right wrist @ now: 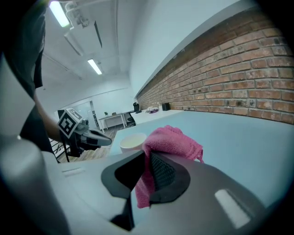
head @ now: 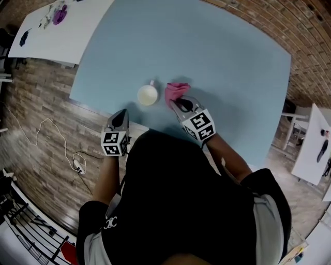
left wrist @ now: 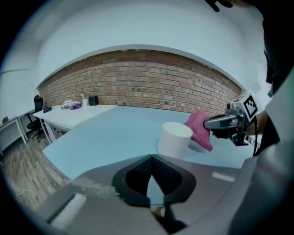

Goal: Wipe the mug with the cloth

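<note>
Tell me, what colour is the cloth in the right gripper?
The cloth is pink; it shows best in the right gripper view.

Handle (head: 152,82): seen only in the head view; in the left gripper view it sits behind the round white ceramic mug (left wrist: 174,140).
Mug base: in the right gripper view, masked by the crumpled pink terry cloth (right wrist: 173,141) and a jaw.
Cloth middle: buried between the jaws of the right gripper (right wrist: 148,156) (a tail shows below).
White side table (head: 67,39): purple and dark items (head: 60,14) too small to identify.
Pale blue table (head: 207,52): near edge covered by the person's black top (head: 181,196).
</note>
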The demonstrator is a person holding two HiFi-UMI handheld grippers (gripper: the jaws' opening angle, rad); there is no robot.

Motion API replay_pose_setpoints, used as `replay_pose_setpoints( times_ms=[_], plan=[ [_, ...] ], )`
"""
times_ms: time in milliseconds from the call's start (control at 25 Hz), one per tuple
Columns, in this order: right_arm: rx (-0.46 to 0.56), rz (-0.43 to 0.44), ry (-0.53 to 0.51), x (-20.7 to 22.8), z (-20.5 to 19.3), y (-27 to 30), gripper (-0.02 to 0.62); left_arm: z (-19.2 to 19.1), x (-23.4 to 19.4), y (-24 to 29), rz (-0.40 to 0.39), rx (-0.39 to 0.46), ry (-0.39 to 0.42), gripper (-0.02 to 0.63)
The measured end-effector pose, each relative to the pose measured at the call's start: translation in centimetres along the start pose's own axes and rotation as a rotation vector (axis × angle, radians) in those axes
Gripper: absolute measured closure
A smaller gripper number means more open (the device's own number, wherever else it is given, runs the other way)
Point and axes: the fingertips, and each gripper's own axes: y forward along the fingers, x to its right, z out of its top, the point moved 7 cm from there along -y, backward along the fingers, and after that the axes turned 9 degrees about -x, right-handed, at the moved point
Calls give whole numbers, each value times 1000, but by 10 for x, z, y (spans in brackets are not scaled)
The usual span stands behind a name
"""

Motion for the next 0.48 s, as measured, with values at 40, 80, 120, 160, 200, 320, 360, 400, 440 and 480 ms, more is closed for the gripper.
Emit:
replay_pose_setpoints(
  times_ms=[40, 80, 120, 160, 200, 320, 360, 400, 440, 480],
  plan=[
    [0, 2, 1, 0, -1, 0, 554, 1, 1, 1, 2, -4, 1, 600],
    [-1, 2, 2, 0, -2, -1, 554, 3, 2, 2, 2, -8, 3, 600],
    [-5, 1, 4, -1, -3, -1, 554, 4, 3, 3, 0, -8, 7, 600],
    [-11, -1, 7, -1, -5, -2, 554, 7, 3, 2, -2, -4, 11, 600],
    [-15, -5, 10, -1, -7, -2, 554, 10, 3, 1, -4, 2, 17, 600],
    [-12, -35, 20, 1, -12, -3, 554, 17, -3, 1, -3, 12, 54, 600],
    [-14, -48, 26, 1, -13, -3, 554, 19, -7, 2, -1, 11, 63, 600],
    [-16, -61, 32, 2, -15, -3, 554, 20, -13, 4, 1, 9, 66, 600],
    [-16, -71, 38, 1, -15, -3, 554, 22, -19, 6, 1, 8, 65, 600],
    [-13, -80, 42, -1, -15, -4, 554, 25, -24, 8, 0, 10, 66, 600]
  ],
)
